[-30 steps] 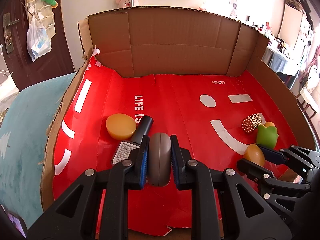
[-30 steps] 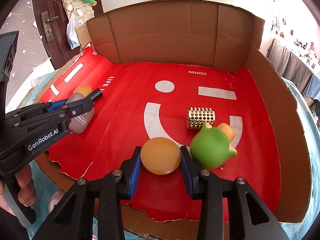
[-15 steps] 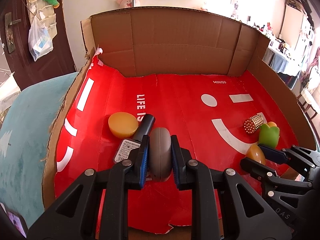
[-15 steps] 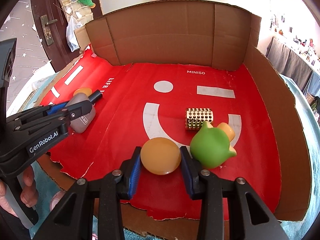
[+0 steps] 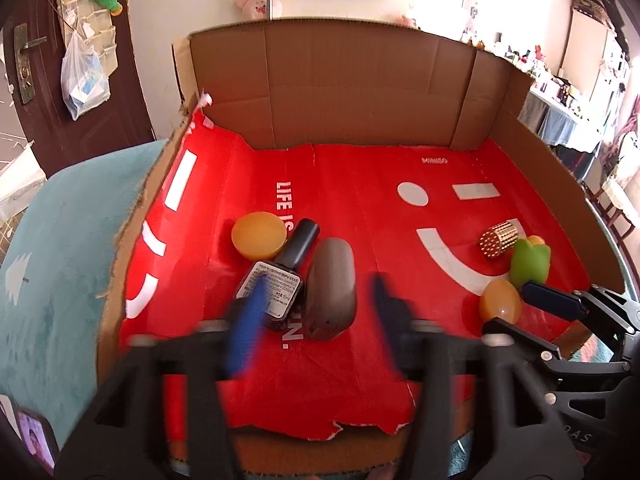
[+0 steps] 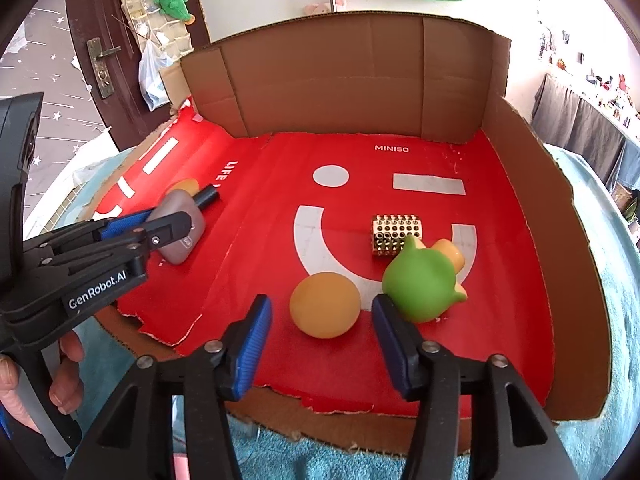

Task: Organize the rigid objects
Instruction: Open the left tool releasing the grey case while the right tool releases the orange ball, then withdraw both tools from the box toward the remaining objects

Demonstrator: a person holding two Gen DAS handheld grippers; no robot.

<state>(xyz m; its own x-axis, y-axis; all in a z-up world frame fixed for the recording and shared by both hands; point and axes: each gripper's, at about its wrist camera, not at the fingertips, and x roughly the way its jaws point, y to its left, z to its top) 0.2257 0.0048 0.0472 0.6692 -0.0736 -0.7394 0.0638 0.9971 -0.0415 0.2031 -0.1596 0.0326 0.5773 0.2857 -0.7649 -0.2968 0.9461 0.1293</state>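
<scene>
A grey oval case (image 5: 330, 288) lies on the red mat (image 5: 360, 208) beside a black labelled bottle (image 5: 280, 276) and an orange disc (image 5: 259, 235). My left gripper (image 5: 319, 280) straddles the case, jaws blurred and opening, pads clear of it. In the right wrist view my right gripper (image 6: 320, 302) is also opening around an orange ball (image 6: 325, 305), with a gap on each side. A green toy (image 6: 420, 284) sits against the ball's right, a gold studded cylinder (image 6: 396, 234) behind it. The left gripper (image 6: 160, 220) shows there over the grey case (image 6: 180, 232).
The mat lines a shallow cardboard box (image 5: 360, 88) with walls at the back and right and a torn, low front edge. The box rests on a teal blanket (image 5: 60, 248). A person's hand (image 6: 60, 376) holds the left gripper's handle. A dark door (image 5: 36, 80) stands far left.
Both grippers went from shut to open. The left let go of the grey case, which now lies on the mat; the right let go of the orange ball. Neither hand shifted.
</scene>
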